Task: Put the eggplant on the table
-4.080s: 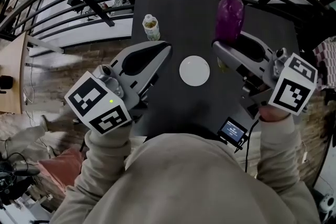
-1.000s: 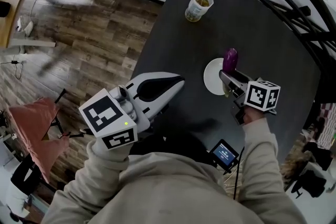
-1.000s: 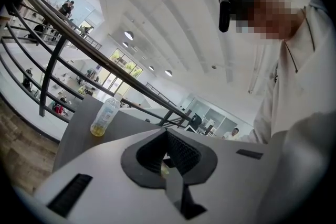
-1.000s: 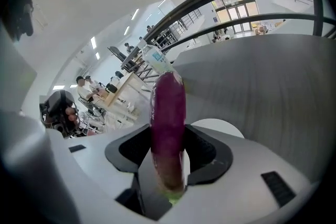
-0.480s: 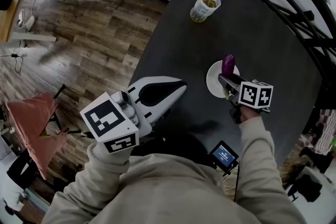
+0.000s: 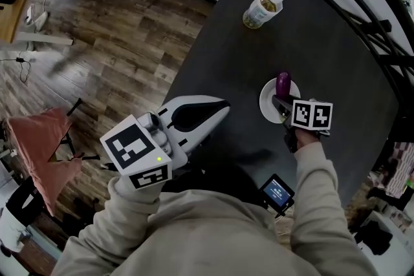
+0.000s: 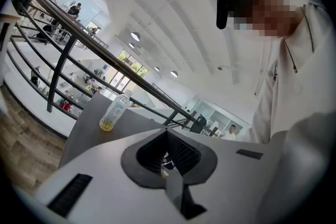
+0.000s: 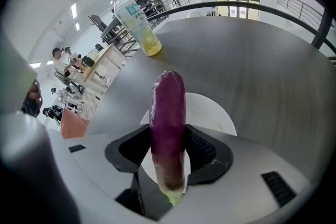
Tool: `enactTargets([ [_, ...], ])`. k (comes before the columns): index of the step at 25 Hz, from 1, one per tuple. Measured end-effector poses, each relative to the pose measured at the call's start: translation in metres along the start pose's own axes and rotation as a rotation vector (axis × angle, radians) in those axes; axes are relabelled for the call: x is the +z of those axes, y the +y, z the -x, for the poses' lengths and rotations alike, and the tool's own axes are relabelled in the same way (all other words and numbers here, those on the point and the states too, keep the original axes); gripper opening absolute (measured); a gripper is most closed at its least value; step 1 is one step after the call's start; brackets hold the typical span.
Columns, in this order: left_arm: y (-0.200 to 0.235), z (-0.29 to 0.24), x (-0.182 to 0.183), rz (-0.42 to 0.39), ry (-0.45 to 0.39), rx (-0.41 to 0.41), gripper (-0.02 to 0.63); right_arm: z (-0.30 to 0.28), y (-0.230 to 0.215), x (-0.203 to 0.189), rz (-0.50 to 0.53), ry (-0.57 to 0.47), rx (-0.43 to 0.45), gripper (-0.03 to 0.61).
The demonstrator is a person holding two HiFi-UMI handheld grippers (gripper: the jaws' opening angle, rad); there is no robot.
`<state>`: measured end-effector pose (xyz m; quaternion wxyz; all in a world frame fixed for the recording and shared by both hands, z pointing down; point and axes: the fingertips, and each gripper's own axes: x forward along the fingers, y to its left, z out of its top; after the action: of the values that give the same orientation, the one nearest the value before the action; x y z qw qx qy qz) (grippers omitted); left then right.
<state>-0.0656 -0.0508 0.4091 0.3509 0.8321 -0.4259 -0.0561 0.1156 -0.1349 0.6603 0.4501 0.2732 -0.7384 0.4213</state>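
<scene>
eggplant (image 8: 168, 123) gripped; bottle (image 8: 137, 26) label illegible

Two claws: the left claw (image 6: 222, 104) and the right claw (image 6: 279, 102). One eggplant (image 6: 283, 83), between the right claw's jaws. One plate (image 6: 266, 100), just beneath that claw. One bottle (image 6: 262, 8), well beyond both claws. One table (image 6: 336, 55) under them. One small screen (image 6: 276, 192), behind the right claw. One red cloth (image 6: 39, 139), well off to the left claw's outer side.
</scene>
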Motion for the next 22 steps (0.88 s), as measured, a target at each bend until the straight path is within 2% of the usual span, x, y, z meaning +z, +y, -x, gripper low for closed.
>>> enactTargets([
  [14,0.004,0.0012,-0.0047,0.004,0.008,0.002,0.006,-0.0063,-0.0059,-0.0054,0.021,0.008,-0.054,0.212],
  [22,0.0027,0.0027,-0.0056,-0.002,0.013,0.002,0.006,-0.0054,-0.0061,-0.0036,0.037,-0.009,-0.066,0.261],
])
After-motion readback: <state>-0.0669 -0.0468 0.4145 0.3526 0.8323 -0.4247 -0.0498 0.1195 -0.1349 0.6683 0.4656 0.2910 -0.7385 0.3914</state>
